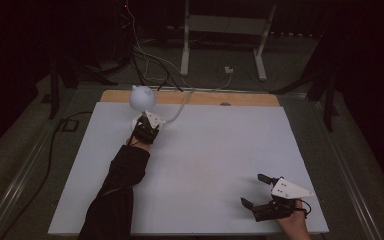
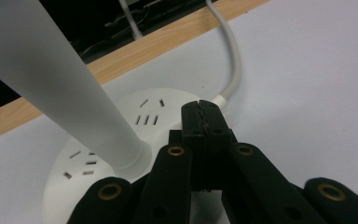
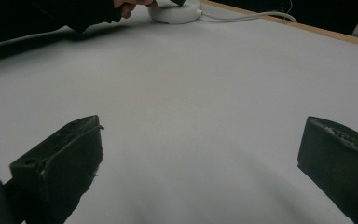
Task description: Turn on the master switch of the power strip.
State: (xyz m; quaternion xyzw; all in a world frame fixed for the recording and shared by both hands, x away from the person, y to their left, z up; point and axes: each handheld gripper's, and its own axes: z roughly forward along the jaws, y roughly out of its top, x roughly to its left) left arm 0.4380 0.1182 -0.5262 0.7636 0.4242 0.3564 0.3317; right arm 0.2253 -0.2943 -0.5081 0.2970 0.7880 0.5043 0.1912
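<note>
The round white socket base (image 2: pixel 121 135) of the lamp (image 1: pixel 142 98) sits at the far left of the white board (image 1: pixel 220 165), its stem rising and leaning left. The left gripper (image 2: pixel 204 114) is right over that base, jaws pressed together with nothing between them, tips at the rim where the cable (image 2: pixel 233 60) leaves. The right gripper (image 1: pixel 260 192) rests well apart at the near right, jaws wide and empty.

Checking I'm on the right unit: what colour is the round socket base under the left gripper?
White, like its cable; the round socket base shows best in the left gripper view.
</note>
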